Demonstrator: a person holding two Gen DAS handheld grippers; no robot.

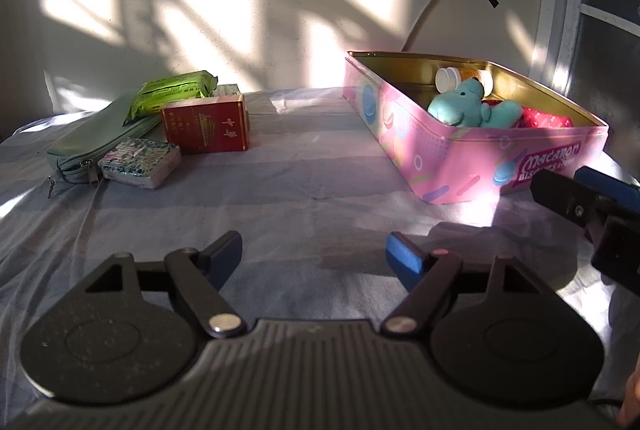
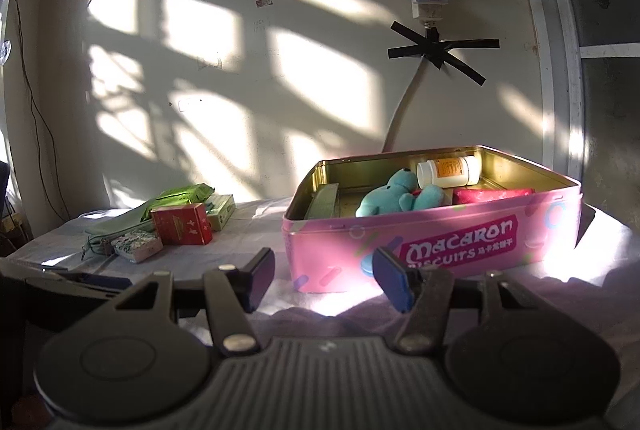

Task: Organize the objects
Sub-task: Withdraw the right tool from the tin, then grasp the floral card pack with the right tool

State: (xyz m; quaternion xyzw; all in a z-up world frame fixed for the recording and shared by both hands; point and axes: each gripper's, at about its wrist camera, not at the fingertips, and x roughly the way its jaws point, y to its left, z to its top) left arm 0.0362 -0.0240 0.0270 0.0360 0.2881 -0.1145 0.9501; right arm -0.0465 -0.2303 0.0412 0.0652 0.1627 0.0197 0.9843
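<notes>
Both your left gripper (image 1: pixel 314 254) and right gripper (image 2: pixel 324 270) hang released, nothing held. Grab the red box (image 1: pixel 206 125) carelessly and the green packet (image 1: pixel 172 93) leaning behind could slide off

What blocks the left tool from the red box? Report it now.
Nothing visible. Bare sheet lies between the open left tool and the red box; the patterned pack sits beside it, left of that path.

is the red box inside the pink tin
No, the red box sits on the sheet beside a pouch, well left of the tin.
</notes>
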